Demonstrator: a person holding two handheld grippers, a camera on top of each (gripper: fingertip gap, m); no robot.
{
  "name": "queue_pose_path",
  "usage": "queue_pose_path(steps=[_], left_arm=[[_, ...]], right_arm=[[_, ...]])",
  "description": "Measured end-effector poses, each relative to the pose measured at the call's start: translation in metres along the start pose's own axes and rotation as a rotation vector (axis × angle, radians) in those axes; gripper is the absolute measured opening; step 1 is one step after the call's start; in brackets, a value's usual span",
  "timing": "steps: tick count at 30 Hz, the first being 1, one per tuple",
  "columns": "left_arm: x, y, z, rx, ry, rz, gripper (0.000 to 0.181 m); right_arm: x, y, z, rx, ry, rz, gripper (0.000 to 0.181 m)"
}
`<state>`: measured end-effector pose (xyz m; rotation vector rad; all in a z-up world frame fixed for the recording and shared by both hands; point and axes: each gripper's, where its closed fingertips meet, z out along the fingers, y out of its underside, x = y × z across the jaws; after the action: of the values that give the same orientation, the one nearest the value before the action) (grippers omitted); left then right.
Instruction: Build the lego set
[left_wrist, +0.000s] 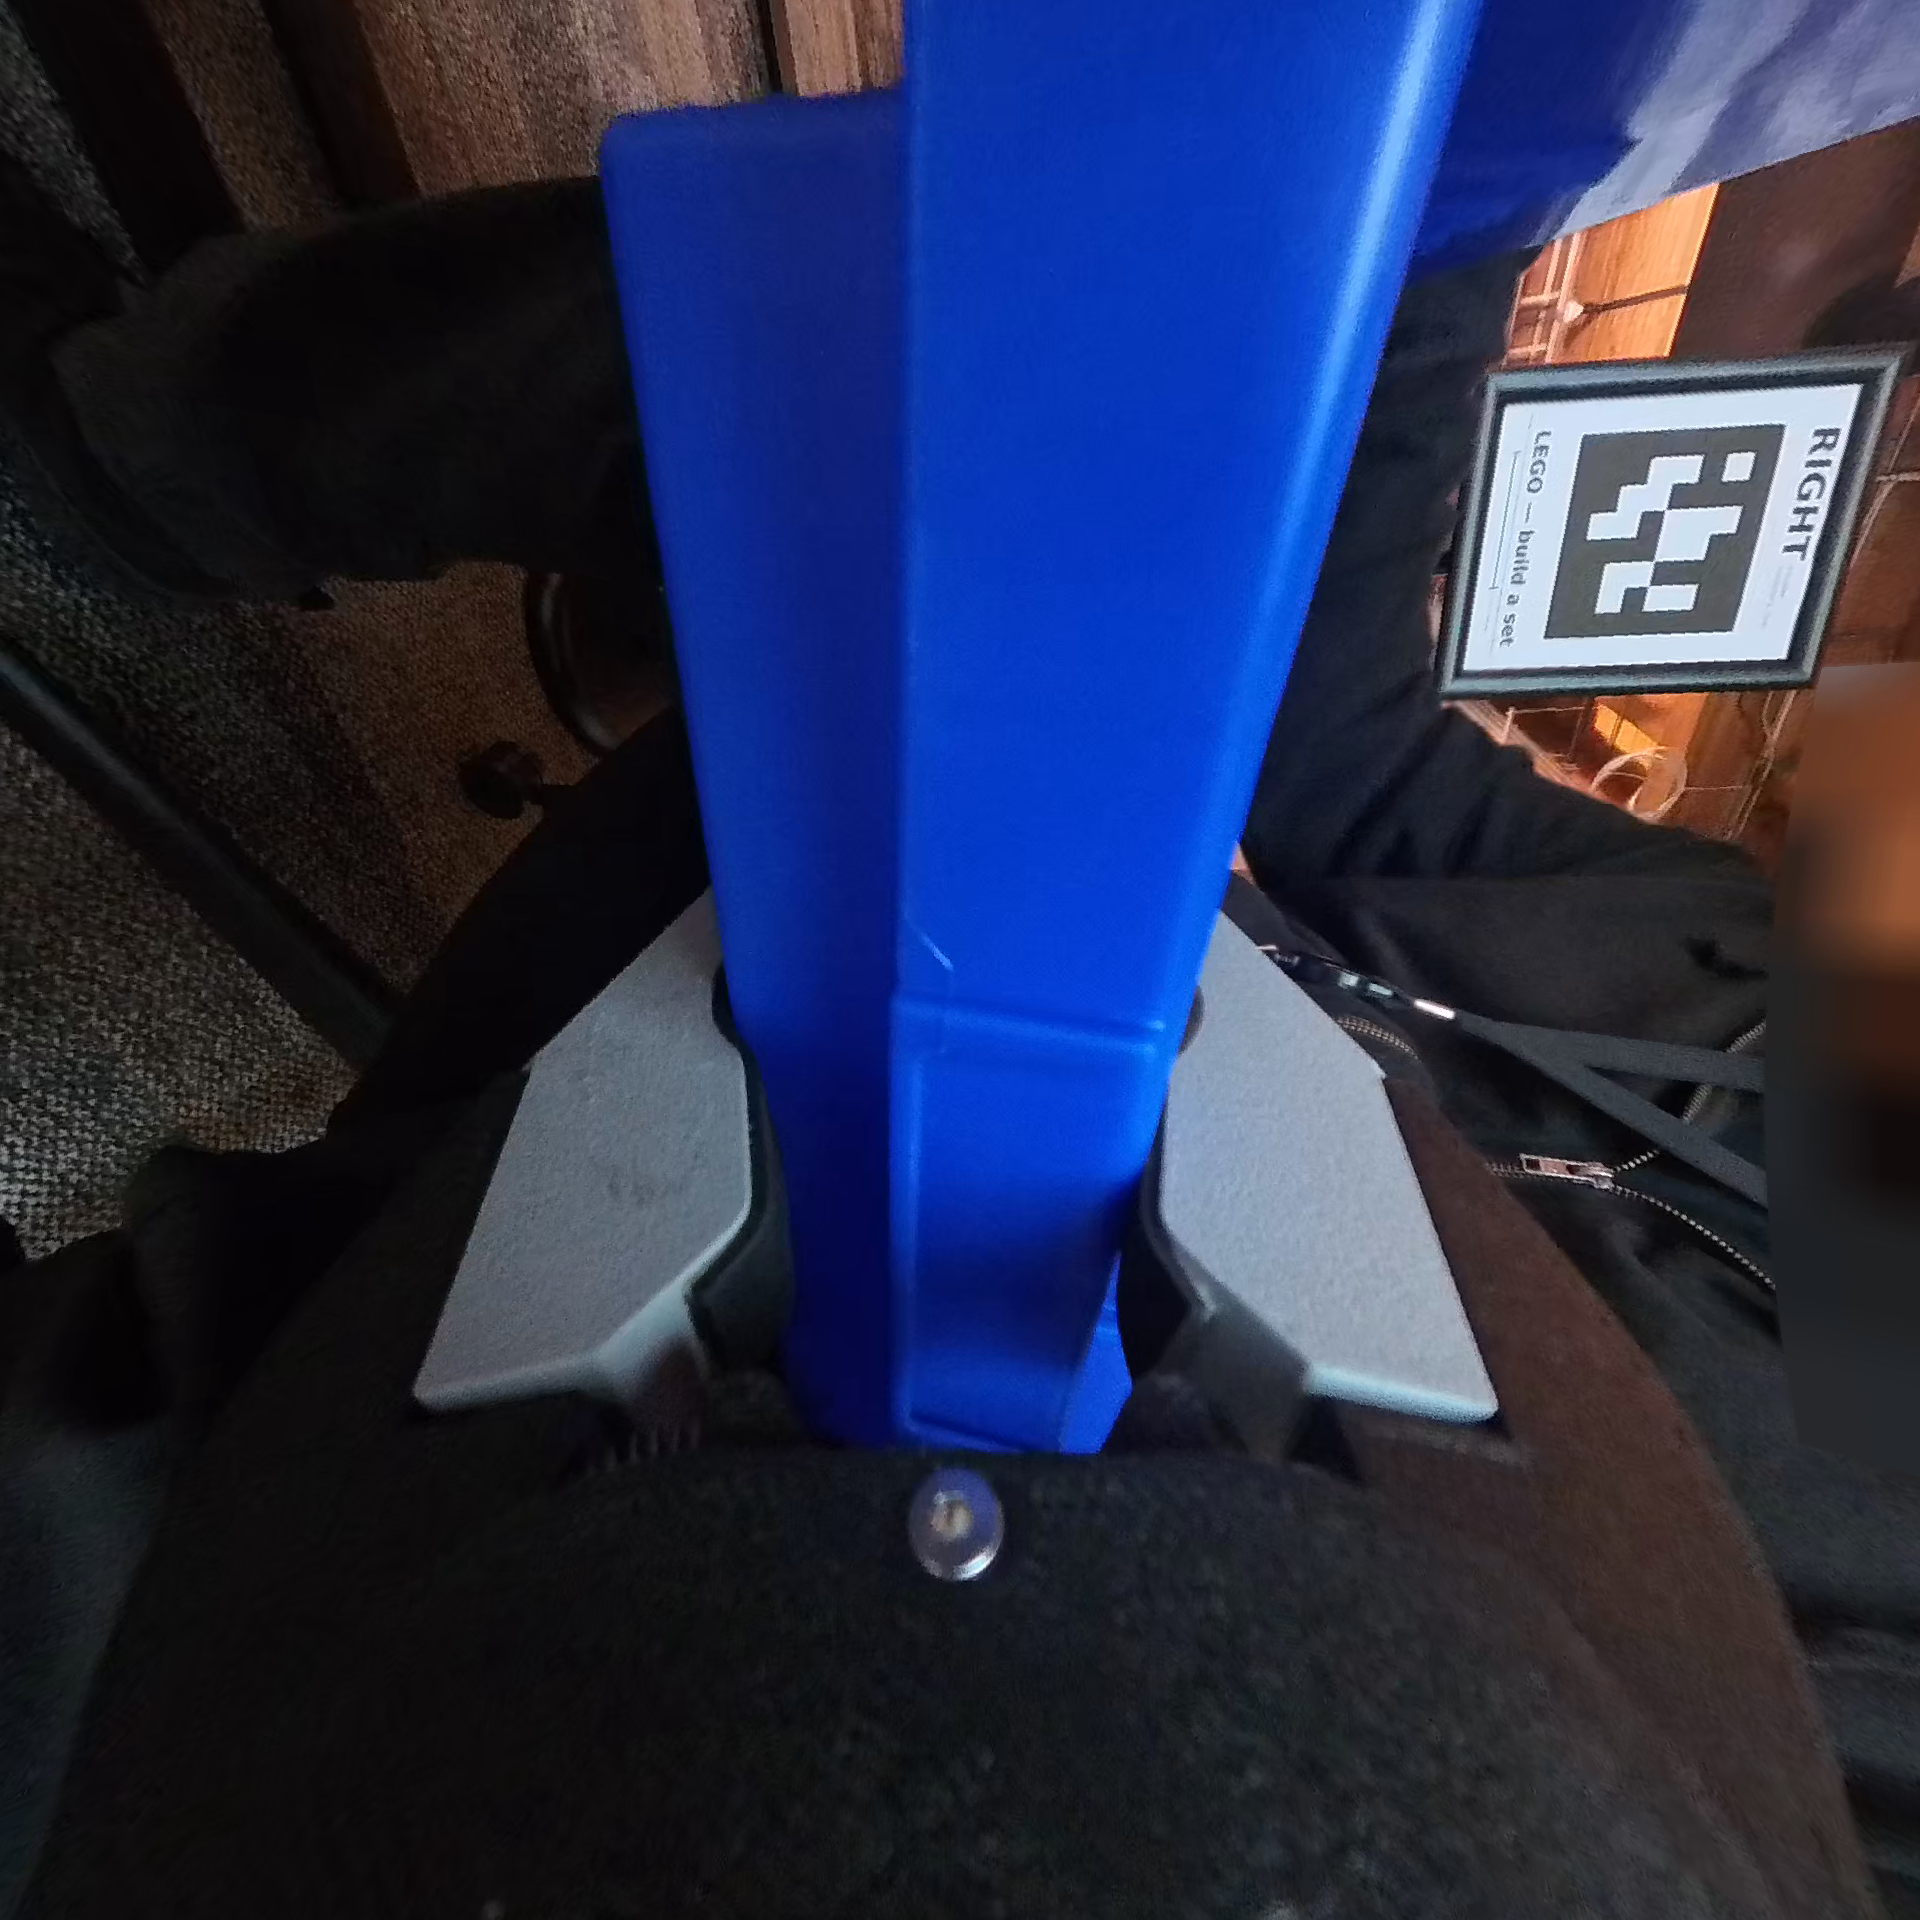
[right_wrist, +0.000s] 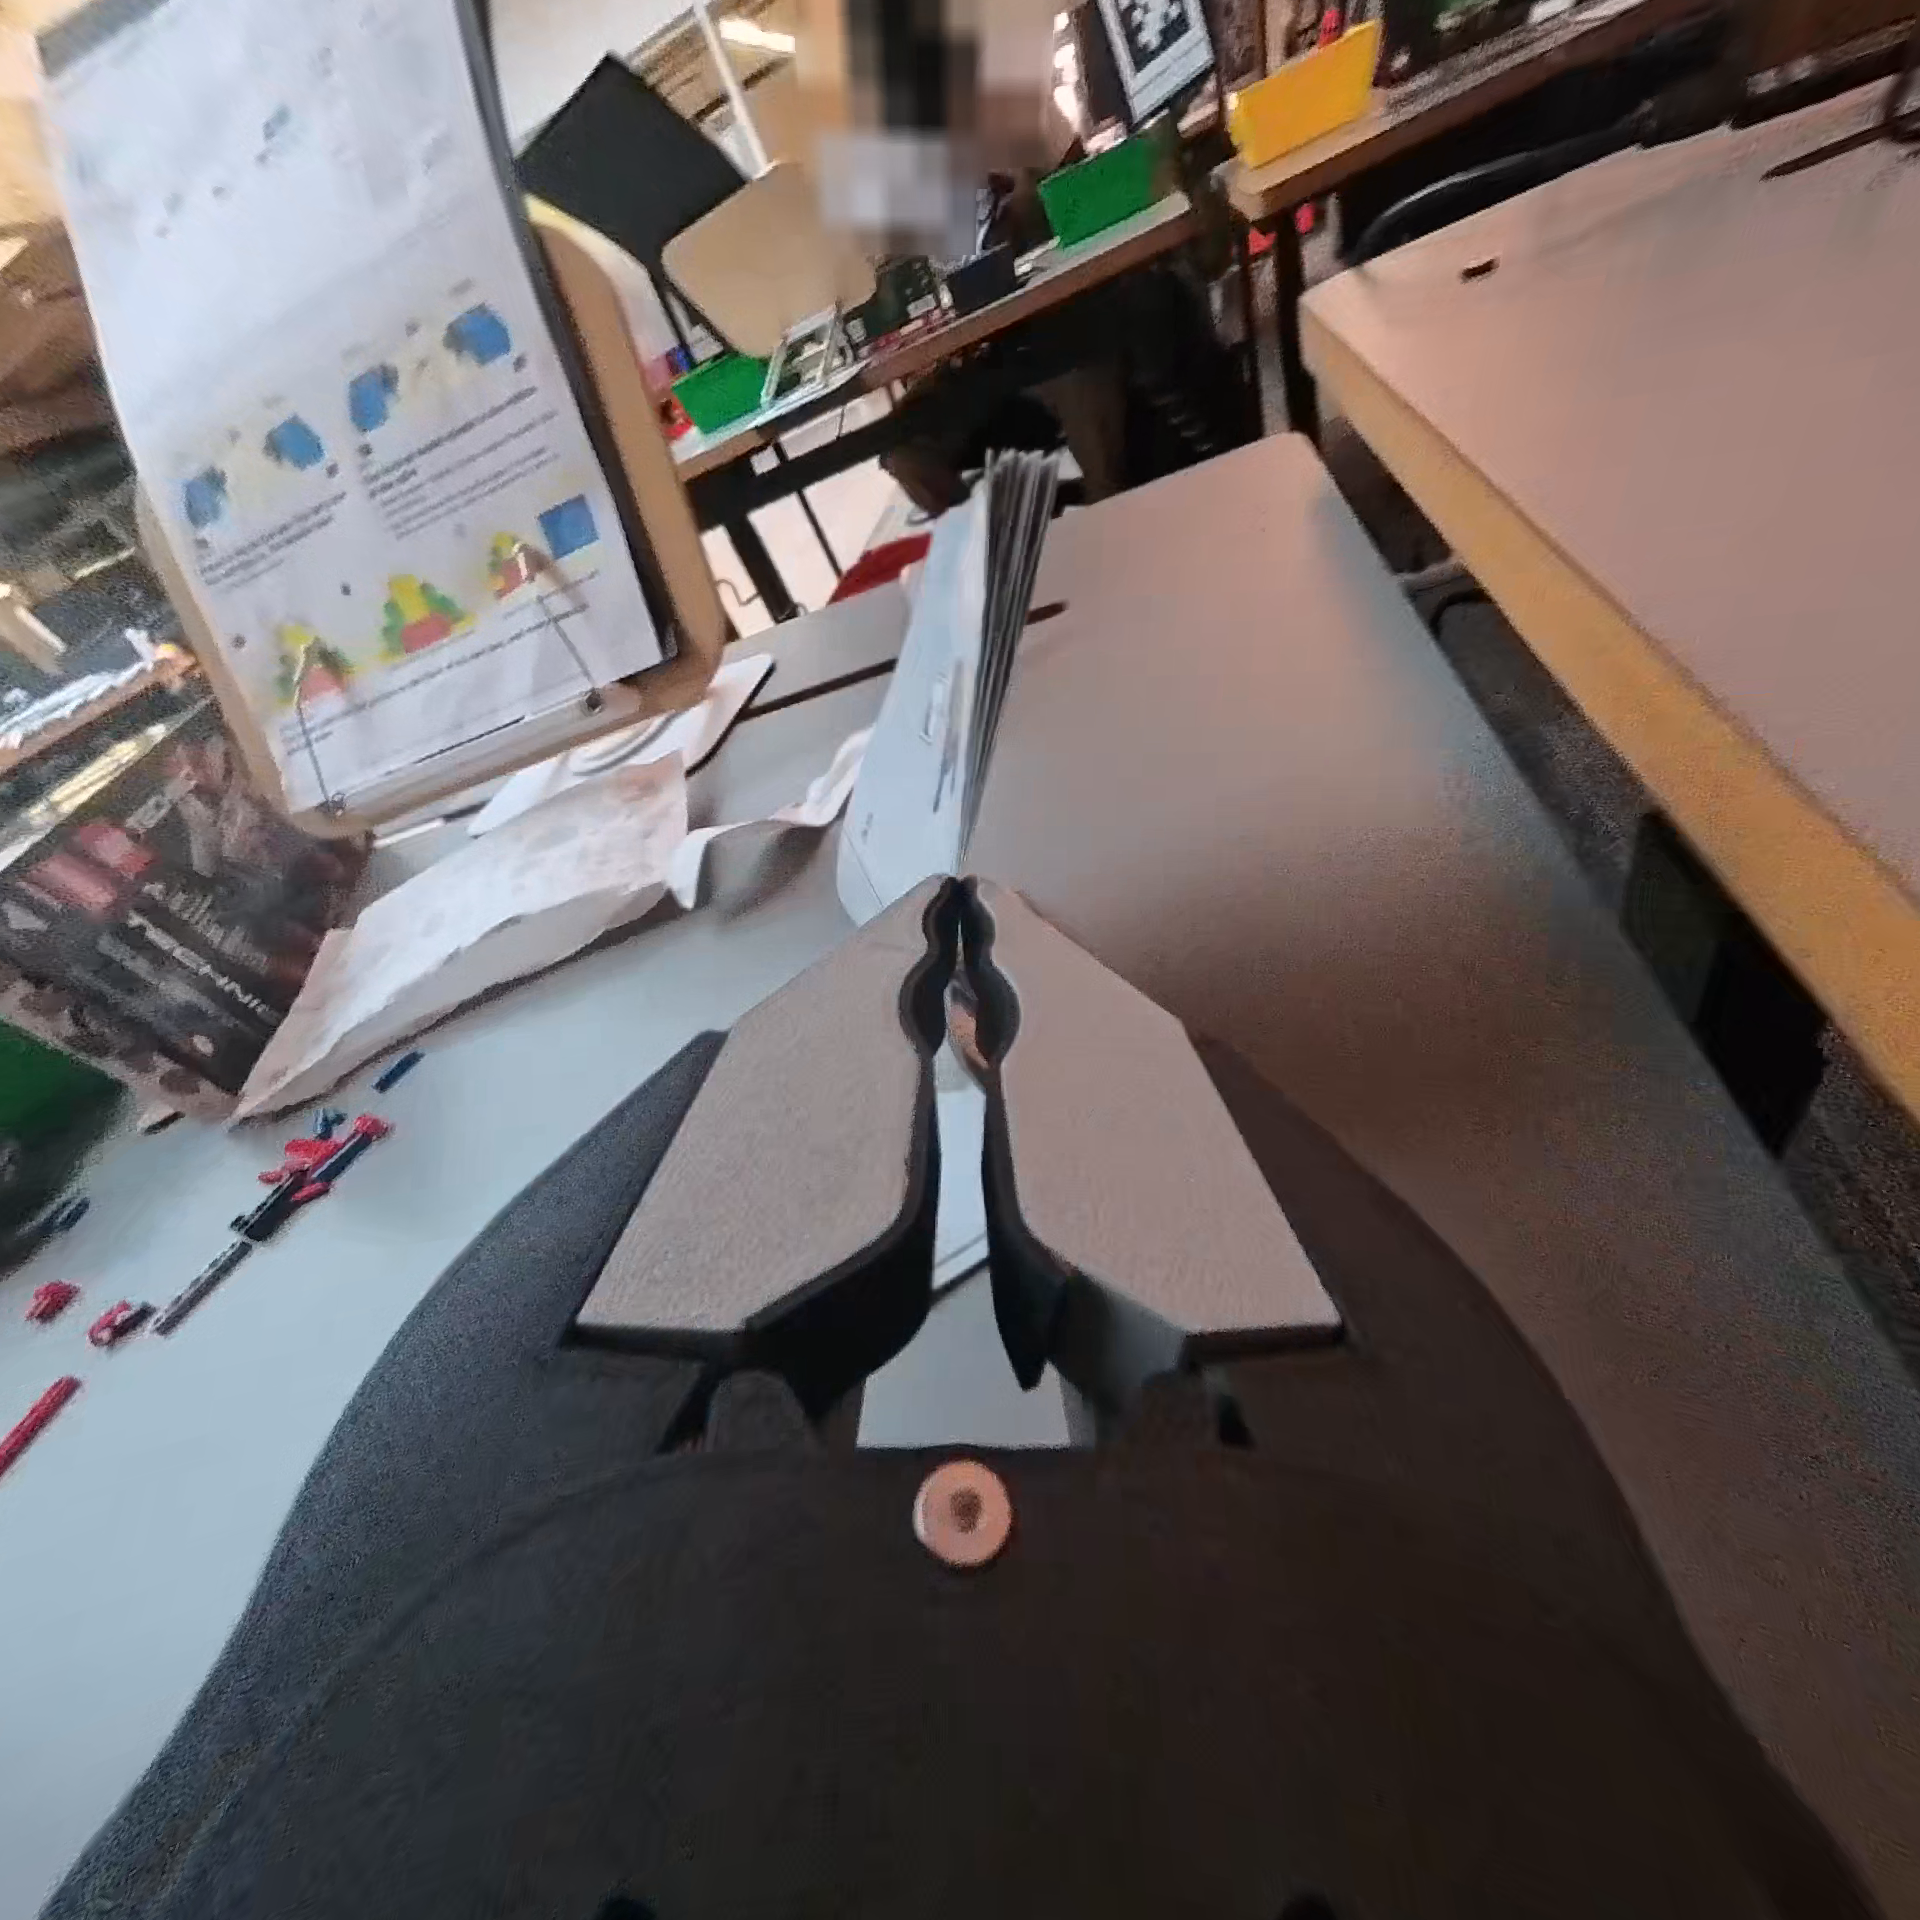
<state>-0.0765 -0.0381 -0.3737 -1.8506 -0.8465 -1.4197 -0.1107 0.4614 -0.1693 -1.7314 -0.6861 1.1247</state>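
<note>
While the left gripper (left_wrist: 956, 1039) has its two grey fingers (left_wrist: 613, 1195) pressed against either side of a tall blue plastic piece (left_wrist: 997, 623), that piece rises out of the top of the left wrist view and hides the fingertips. To its right a framed marker card (left_wrist: 1662, 530) stands on edge, with dark fabric and a zip (left_wrist: 1569, 1164) below it; speckled carpet (left_wrist: 156, 935) lies to the left.

The right gripper (right_wrist: 958, 894) has its fingers together, the tips touching at the lower edge of a white instruction booklet (right_wrist: 935, 686) whose pages fan upright on the pale table (right_wrist: 1299, 831); whether a page is pinched I cannot tell. Small red and black lego parts (right_wrist: 312, 1164) lie scattered on the near left of the table, well apart from the gripper. Beyond them are crumpled paper bags (right_wrist: 499, 894), a dark lego box (right_wrist: 156, 935) at the far left, and a printed instruction sheet (right_wrist: 343, 395) propped on a wooden stand (right_wrist: 644, 457). Farther off, green bins (right_wrist: 1101, 187) and a yellow bin (right_wrist: 1304, 94) sit on other tables.
</note>
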Motion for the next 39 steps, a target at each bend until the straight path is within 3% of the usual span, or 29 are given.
queue_pose_path(steps=[7, 9, 14, 17, 20, 23, 27, 30, 32, 35, 39], left_arm=[[0.001, 0.001, 0.001, -0.002, -0.008, 0.008, 0.076], [0.002, 0.001, 0.001, -0.002, -0.008, 0.009, 0.076], [0.001, 0.001, 0.001, -0.004, -0.006, 0.01, 0.076], [0.002, 0.002, 0.0, -0.002, -0.004, 0.011, 0.076], [0.001, 0.002, -0.001, -0.001, -0.004, 0.01, 0.076], [0.002, 0.002, -0.001, 0.002, -0.003, 0.012, 0.076], [0.001, 0.002, -0.001, 0.002, -0.003, 0.01, 0.076], [0.001, 0.002, 0.0, -0.001, -0.005, 0.009, 0.076], [0.001, 0.002, 0.0, -0.002, -0.006, 0.009, 0.076], [0.001, 0.002, 0.0, -0.003, -0.01, 0.008, 0.076], [0.001, 0.003, -0.001, 0.001, -0.01, 0.006, 0.076]], right_arm=[[0.028, -0.022, -0.008, 0.019, -0.02, 0.264, 0.0], [0.036, -0.023, -0.006, 0.008, 0.004, 0.222, 0.0], [0.006, 0.065, 0.011, -0.468, -0.132, -0.049, 0.0], [-0.01, 0.063, 0.002, -0.442, -0.19, -0.15, 0.0], [-0.02, 0.085, -0.012, -0.589, -0.261, -0.246, 0.003], [-0.021, 0.107, -0.028, -0.705, -0.335, -0.417, 0.017], [-0.023, 0.11, -0.041, -0.732, -0.382, -0.641, 0.053], [-0.048, 0.119, -0.05, -0.775, -0.446, -0.654, 0.084], [-0.059, 0.129, -0.05, -0.805, -0.448, -0.715, 0.094], [-0.051, 0.134, -0.035, -0.841, -0.368, -0.771, 0.092], [-0.05, 0.13, -0.025, -0.881, -0.429, -0.668, 0.051]])
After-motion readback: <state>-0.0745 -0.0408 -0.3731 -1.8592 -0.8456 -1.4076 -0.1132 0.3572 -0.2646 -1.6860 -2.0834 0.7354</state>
